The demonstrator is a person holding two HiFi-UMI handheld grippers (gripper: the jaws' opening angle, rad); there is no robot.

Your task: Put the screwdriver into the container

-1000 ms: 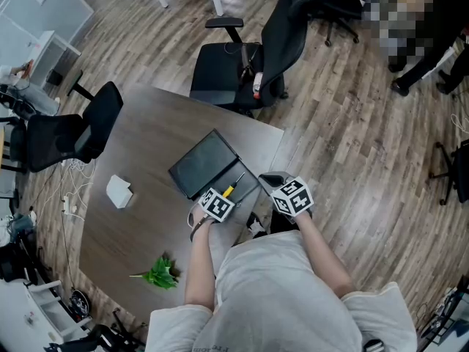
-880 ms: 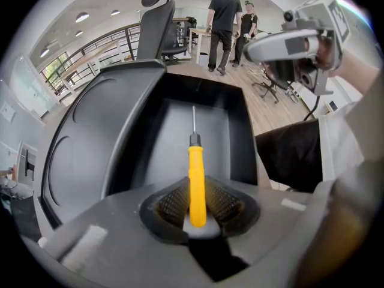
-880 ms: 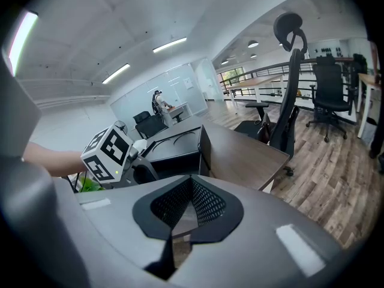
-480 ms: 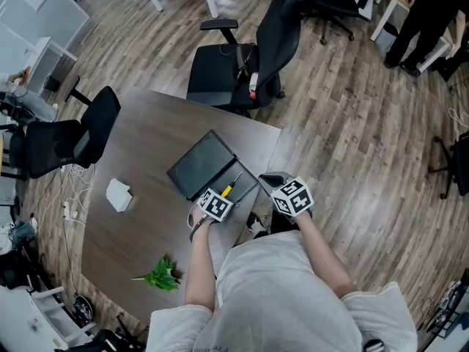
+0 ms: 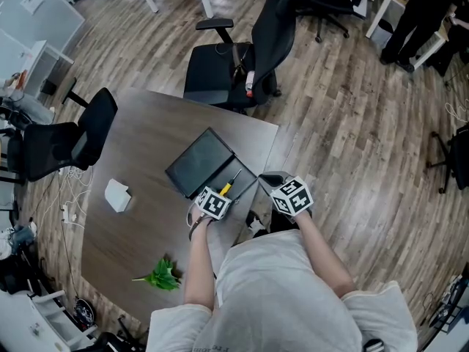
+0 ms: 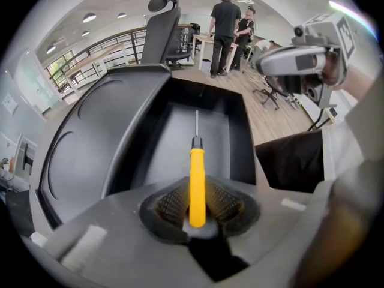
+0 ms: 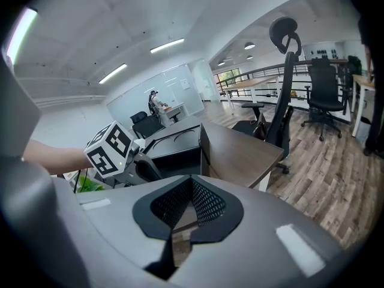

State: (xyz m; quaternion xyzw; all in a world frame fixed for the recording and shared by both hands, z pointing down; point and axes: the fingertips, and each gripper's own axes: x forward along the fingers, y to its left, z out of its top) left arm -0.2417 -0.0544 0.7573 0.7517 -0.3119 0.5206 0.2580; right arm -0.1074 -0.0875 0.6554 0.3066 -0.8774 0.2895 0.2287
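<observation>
My left gripper (image 6: 196, 204) is shut on the yellow handle of the screwdriver (image 6: 196, 183), whose thin metal shaft points forward over the open black container (image 6: 198, 131). In the head view the screwdriver (image 5: 229, 185) sits just ahead of the left gripper (image 5: 217, 198), at the container's (image 5: 238, 179) near end. The container's lid (image 5: 198, 162) lies folded open to the left. My right gripper (image 7: 191, 209) is shut with nothing between its jaws; it hovers off the table's right corner, beside the container (image 7: 174, 152).
A dark table (image 5: 139, 160) holds a white crumpled object (image 5: 119, 193) and a green leafy sprig (image 5: 160, 275). Black office chairs (image 5: 242, 50) stand at the far side and one (image 5: 69, 139) at the left. People stand in the far background (image 6: 227, 23).
The head view has shifted slightly; both grippers and the screwdriver keep their places relative to the container.
</observation>
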